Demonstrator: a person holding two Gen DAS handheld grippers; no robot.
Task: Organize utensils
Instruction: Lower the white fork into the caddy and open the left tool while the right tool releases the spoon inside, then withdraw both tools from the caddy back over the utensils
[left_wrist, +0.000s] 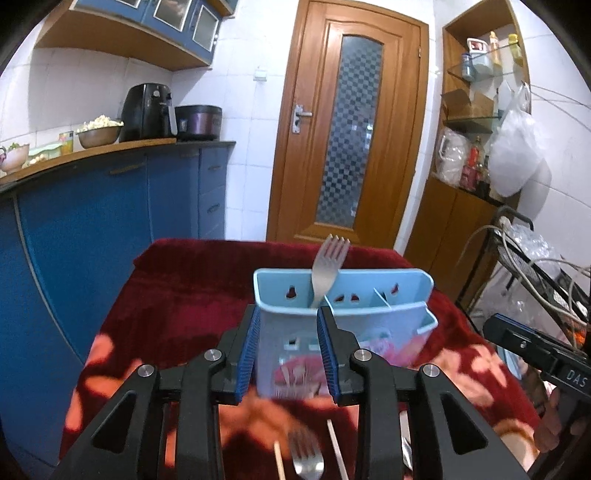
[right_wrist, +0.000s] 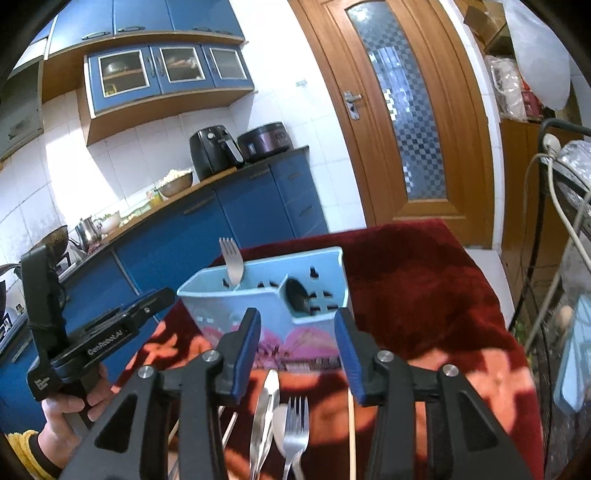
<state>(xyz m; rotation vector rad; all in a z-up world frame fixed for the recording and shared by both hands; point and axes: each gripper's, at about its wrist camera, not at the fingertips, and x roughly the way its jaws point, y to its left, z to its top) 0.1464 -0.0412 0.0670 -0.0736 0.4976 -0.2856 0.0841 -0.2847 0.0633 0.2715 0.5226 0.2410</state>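
Your left tool (left_wrist: 288, 350) hangs released and empty, the blue caddy (left_wrist: 343, 317) straight ahead of its tips with one fork (left_wrist: 327, 269) already standing in the left compartment. Your right tool (right_wrist: 299, 354) is likewise spread and empty; just below it on the red-clothed table (right_wrist: 424, 280) lie tongs (right_wrist: 264, 413), a spoon (right_wrist: 280, 424), a second fork (right_wrist: 296, 428) and a chopstick (right_wrist: 351, 435). You seem between pickups: next, lower onto one piece and close. Handles run out of frame, and a dark item in the caddy's right compartment is unclear.
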